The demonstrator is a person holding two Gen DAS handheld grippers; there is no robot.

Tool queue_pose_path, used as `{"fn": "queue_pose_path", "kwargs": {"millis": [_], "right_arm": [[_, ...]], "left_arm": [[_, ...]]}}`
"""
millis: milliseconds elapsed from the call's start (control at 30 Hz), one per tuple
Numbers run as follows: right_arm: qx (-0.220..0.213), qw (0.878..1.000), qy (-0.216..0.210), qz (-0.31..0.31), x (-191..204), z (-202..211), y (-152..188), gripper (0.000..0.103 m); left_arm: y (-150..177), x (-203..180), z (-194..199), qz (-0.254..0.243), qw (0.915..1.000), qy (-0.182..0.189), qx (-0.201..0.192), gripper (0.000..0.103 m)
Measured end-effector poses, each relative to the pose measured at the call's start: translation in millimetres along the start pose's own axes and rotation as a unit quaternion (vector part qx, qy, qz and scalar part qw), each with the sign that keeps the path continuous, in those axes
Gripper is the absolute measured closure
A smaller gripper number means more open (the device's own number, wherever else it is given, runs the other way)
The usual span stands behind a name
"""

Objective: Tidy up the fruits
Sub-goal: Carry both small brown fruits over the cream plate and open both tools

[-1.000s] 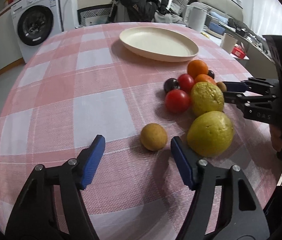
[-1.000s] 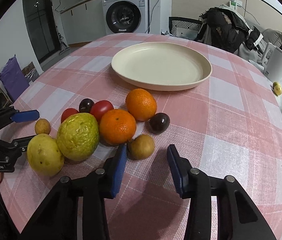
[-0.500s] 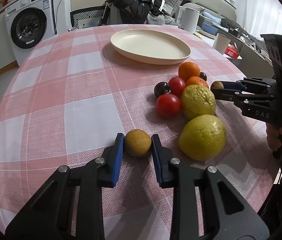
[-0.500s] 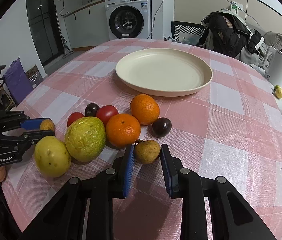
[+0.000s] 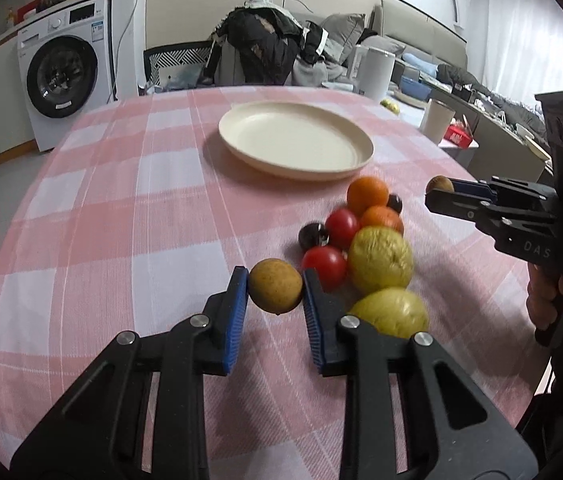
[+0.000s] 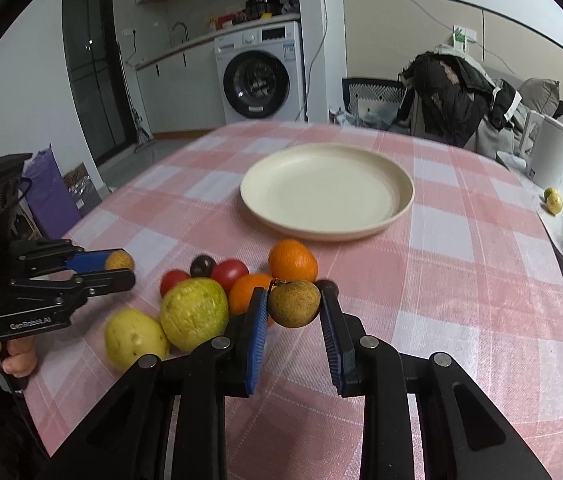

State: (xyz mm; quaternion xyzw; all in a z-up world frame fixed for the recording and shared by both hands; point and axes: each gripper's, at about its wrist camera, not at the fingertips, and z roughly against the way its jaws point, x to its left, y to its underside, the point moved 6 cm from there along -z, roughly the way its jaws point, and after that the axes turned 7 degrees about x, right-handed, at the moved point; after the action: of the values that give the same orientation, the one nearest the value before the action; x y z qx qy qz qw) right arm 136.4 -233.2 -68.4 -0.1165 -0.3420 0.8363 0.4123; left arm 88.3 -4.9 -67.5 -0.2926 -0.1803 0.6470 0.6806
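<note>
Looking through the left wrist view first: the left gripper [image 5: 275, 292] is pinching a small round tan-brown fruit [image 5: 275, 286] between its blue pads, and the fruit is sitting up off the pink-and-white checked tablecloth [image 5: 121, 216], so I'd say it's being lifted for a trip to the empty cream round plate [image 5: 295, 146] further back. The rest of the pile is lying just right of it: two big yellow-green bumpy fruits [image 5: 379, 260], red cherry tomatoes [image 5: 324, 266], two oranges [image 5: 367, 192] and a couple of dark plums [image 5: 312, 235], all bunched and touching. Grabbing the loose outlier first makes sense, nothing else gets bumped

Switching to the right wrist view: the right gripper [image 6: 293, 310] is clamping a second small brown fruit with a bit of stem [image 6: 293, 303], also held clear of the cloth, right in front of the oranges. The plate is sitting straight ahead with a bare surface, so both hands are probably heading there. Only worry I'd have is two grippers arriving over one plate together, and round fruit rolling once it's let go
</note>
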Motion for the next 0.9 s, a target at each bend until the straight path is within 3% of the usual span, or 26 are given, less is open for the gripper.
{"fn": "queue_pose_path", "kwargs": {"millis": [400,900], "right_arm": [[-0.042,0.999,-0.011,-0.024,-8,9,-23,0.076],[-0.046,0.998,-0.024,-0.046,-21,4,-51,0.076]], "left_arm": [[-33,-8,1,0.000,0.9993,-0.003,-0.038,0.079],[-79,-27,-3,-0.006,0.9974,-0.007,-0.071,0.079]]}}
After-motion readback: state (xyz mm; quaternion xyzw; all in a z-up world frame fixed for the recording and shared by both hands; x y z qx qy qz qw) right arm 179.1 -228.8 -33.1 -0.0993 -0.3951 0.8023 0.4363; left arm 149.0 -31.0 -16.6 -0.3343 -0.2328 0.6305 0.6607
